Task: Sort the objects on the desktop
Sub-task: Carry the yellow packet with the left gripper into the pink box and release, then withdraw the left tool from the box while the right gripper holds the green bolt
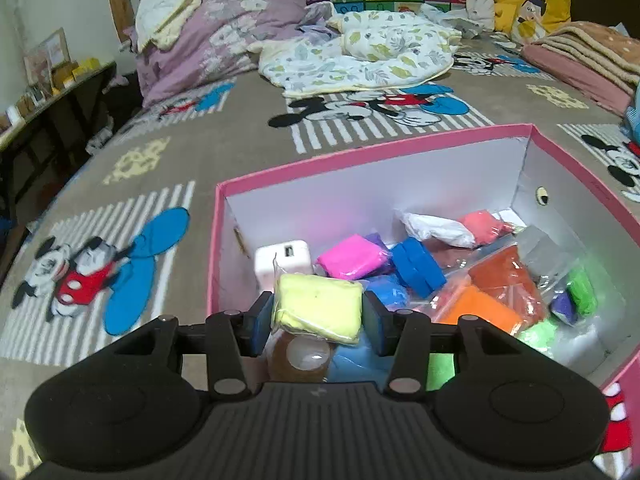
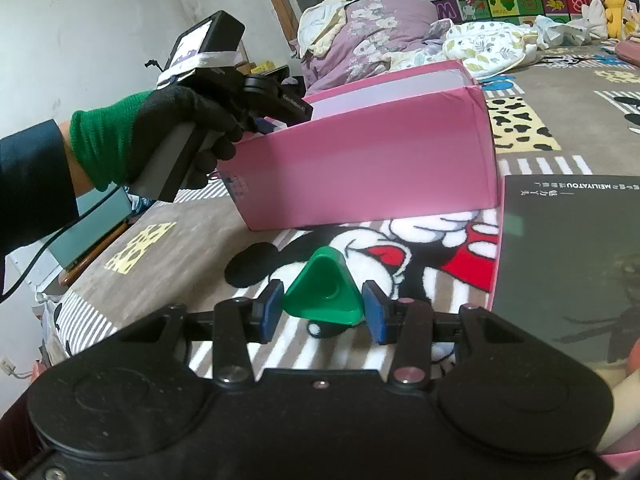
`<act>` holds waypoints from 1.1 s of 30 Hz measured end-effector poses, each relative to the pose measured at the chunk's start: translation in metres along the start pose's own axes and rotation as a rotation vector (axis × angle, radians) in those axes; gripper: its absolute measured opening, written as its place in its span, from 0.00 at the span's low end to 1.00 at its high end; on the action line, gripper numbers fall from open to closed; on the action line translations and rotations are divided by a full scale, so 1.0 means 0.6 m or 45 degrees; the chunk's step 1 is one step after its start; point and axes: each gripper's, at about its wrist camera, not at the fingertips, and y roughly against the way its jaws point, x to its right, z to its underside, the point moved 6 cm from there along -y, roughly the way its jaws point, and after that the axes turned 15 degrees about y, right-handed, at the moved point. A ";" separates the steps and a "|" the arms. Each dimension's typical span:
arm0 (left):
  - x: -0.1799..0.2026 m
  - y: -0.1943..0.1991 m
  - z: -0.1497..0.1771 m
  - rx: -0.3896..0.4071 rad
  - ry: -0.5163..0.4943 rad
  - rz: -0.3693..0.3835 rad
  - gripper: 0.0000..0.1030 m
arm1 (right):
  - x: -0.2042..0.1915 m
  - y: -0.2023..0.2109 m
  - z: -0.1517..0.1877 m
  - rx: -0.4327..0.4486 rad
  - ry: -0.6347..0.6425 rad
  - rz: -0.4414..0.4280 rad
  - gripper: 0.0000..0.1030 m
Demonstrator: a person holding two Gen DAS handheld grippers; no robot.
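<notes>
A yellow clay packet (image 1: 318, 306) is clamped by the left hand-held gripper (image 1: 316, 316) over the pink box (image 1: 372, 148); a green triangular mould (image 2: 322, 294) is gripped by the right hand-held gripper (image 2: 322, 312).

A box (image 1: 532, 136) is set on a bed (image 1: 224, 148), filled with clay packets (image 1: 416, 266) and a charger (image 1: 284, 262) (at its left wall); one packet (image 1: 318, 306) is held above them. Bedding (image 1: 360, 52) lies behind.
</notes>
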 end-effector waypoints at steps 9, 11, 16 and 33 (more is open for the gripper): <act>0.009 0.014 0.004 0.006 -0.025 0.010 0.63 | -0.001 -0.004 0.002 -0.011 0.005 0.005 0.41; 0.010 0.024 0.006 0.025 -0.033 0.007 0.63 | -0.001 -0.005 0.003 -0.014 0.007 0.009 0.41; 0.009 0.058 0.017 0.073 -0.028 -0.028 0.63 | 0.000 -0.006 0.004 -0.014 0.012 0.019 0.41; -0.004 0.249 0.116 0.202 0.043 0.150 0.63 | -0.021 -0.014 0.015 -0.062 0.126 0.068 0.46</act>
